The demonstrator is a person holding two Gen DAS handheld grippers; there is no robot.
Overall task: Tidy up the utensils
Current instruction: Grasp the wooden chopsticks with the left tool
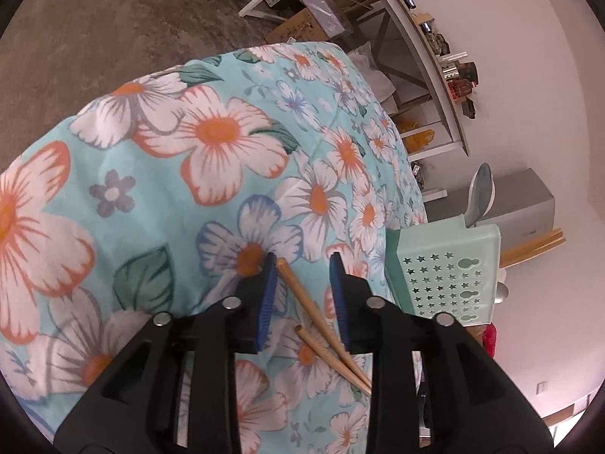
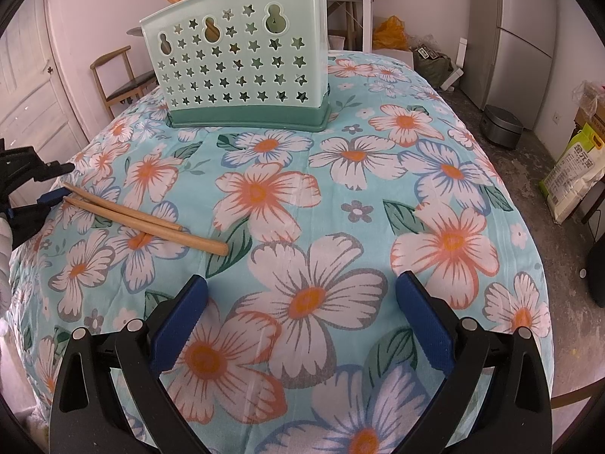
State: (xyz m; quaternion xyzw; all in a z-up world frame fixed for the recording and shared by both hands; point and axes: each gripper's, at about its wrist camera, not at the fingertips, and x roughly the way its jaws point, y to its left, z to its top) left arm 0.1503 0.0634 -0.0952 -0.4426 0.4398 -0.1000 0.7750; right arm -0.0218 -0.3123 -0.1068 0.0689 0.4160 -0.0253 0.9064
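Note:
Two wooden chopsticks (image 1: 321,321) lie on the floral tablecloth (image 1: 151,196), crossing near their thin ends. My left gripper (image 1: 302,265) is open just above them, its blue pads either side of the thick ends. The chopsticks also show at the left of the right wrist view (image 2: 143,219), with the left gripper (image 2: 49,196) at their thin ends. A mint green utensil holder (image 2: 242,64) with star holes stands at the far side of the table, holding chopsticks and spoons; it also shows in the left wrist view (image 1: 446,272). My right gripper (image 2: 302,295) is open and empty above the cloth.
A wooden chair (image 2: 121,79) stands behind the table at the left. A fridge (image 2: 525,30), a rice cooker (image 2: 503,125) and a rice bag (image 2: 574,174) are off to the right. White shelves (image 1: 416,38) stand by the wall.

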